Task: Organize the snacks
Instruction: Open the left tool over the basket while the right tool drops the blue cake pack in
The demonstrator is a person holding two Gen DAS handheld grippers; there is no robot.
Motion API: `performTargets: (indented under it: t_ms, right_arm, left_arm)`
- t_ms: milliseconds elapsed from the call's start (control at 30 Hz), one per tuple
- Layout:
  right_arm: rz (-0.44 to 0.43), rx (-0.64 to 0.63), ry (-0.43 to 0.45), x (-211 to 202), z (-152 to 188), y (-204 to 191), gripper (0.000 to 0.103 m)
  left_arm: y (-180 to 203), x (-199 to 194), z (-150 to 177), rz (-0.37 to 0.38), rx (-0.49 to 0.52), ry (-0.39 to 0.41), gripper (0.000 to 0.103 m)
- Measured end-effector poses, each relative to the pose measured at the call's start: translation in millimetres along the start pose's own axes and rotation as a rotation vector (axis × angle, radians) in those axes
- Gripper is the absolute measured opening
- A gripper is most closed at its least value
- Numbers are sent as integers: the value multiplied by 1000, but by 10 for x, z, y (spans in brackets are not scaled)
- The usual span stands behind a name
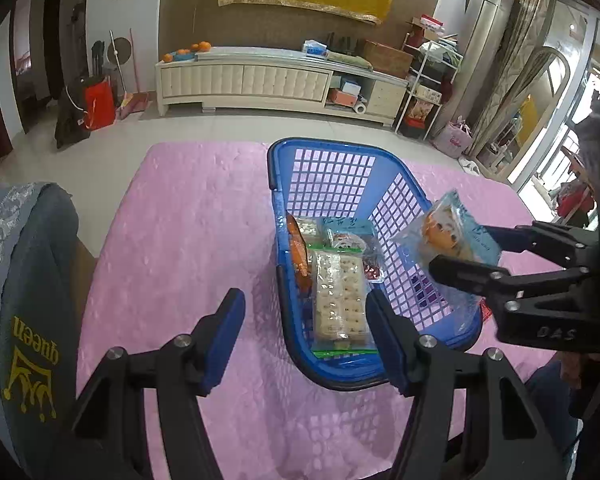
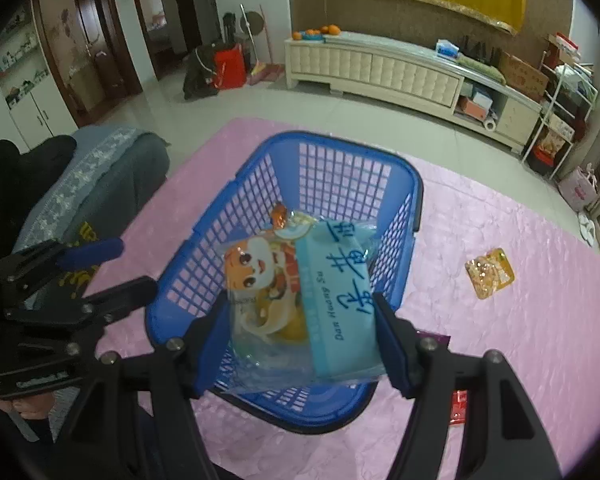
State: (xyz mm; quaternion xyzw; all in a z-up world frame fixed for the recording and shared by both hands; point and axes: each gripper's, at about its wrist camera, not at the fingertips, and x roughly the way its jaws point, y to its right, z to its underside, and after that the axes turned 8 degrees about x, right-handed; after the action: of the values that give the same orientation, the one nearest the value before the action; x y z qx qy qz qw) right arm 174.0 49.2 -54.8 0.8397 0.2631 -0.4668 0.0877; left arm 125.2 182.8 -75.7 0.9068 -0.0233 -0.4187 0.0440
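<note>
A blue plastic basket stands on the pink tablecloth. Inside it lie a clear pack of crackers, an orange packet and a few other snacks. My right gripper is shut on a light-blue snack pack with a cartoon tiger, held in the air over the basket. In the left wrist view that pack hangs above the basket's right wall, with the right gripper coming in from the right. My left gripper stands open and empty above the basket's near left corner.
A yellow-orange snack packet lies on the cloth right of the basket. A red packet and a purple one lie near the front right. A chair with a grey-blue cover stands at the table's left edge.
</note>
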Motion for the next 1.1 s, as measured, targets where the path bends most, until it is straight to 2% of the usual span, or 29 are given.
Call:
performTargets:
  t_ms: [433, 533, 567, 633, 833, 1100]
  right_arm:
    - [56, -29, -34, 179, 32, -73, 72]
    - [81, -43, -44, 207, 44, -79, 75]
    - [94, -48, -37, 198, 47, -81, 79]
    - [109, -56, -7, 128, 50, -80, 84]
    - [98, -55, 28, -119, 80, 0, 84]
    - [74, -14, 72, -516, 200, 237, 84]
  left_arm:
    - [-65, 52, 38, 12, -19, -13, 60]
    - [-58, 31, 58, 9, -22, -14, 60]
    - [-53, 23, 61, 8, -24, -15, 60]
    - [-32, -5, 66, 5, -25, -16, 60]
    - [127, -107, 39, -3, -5, -15, 60]
    - [487, -347, -35, -20, 61, 26, 60]
